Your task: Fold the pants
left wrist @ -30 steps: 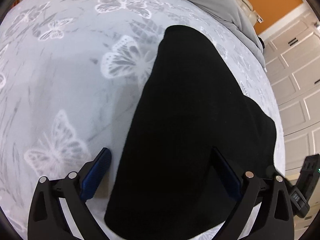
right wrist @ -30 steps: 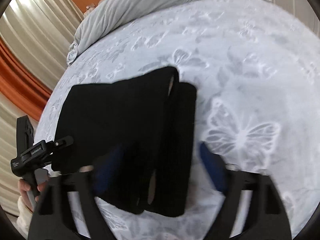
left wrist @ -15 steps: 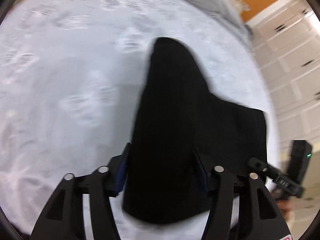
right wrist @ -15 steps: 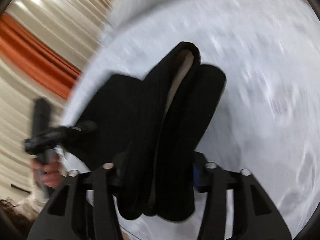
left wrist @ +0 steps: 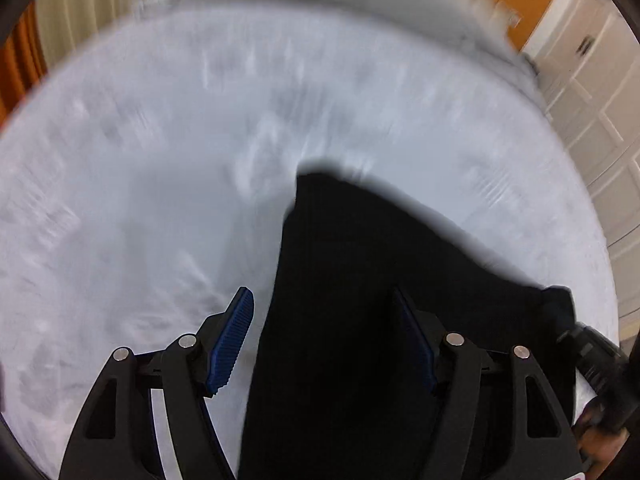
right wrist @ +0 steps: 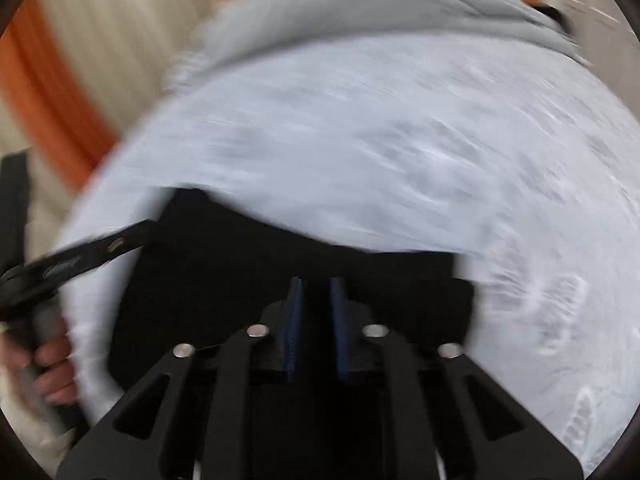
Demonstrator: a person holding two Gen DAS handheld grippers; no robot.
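The black pants (left wrist: 360,280) lie folded on a pale bedspread with a butterfly print (left wrist: 140,160). In the left wrist view my left gripper (left wrist: 324,312) is open, its blue pads wide apart, and the near end of the pants runs between them. In the right wrist view my right gripper (right wrist: 316,292) is shut on the near edge of the black pants (right wrist: 240,264), the blue pads close together with cloth between them. Both views are blurred by motion. The left gripper's body (right wrist: 72,260) shows at the left of the right wrist view.
A grey blanket (right wrist: 380,12) is bunched at the head of the bed. Orange and cream curtains (right wrist: 60,60) hang on the left. White cabinet doors (left wrist: 592,92) stand beyond the bed's right edge. The bedspread (right wrist: 440,140) stretches beyond the pants.
My right gripper closed on the near edge of the pants. My left gripper closed partway, then opened wide again. Both cameras swung, and the pants now sit lower in each view.
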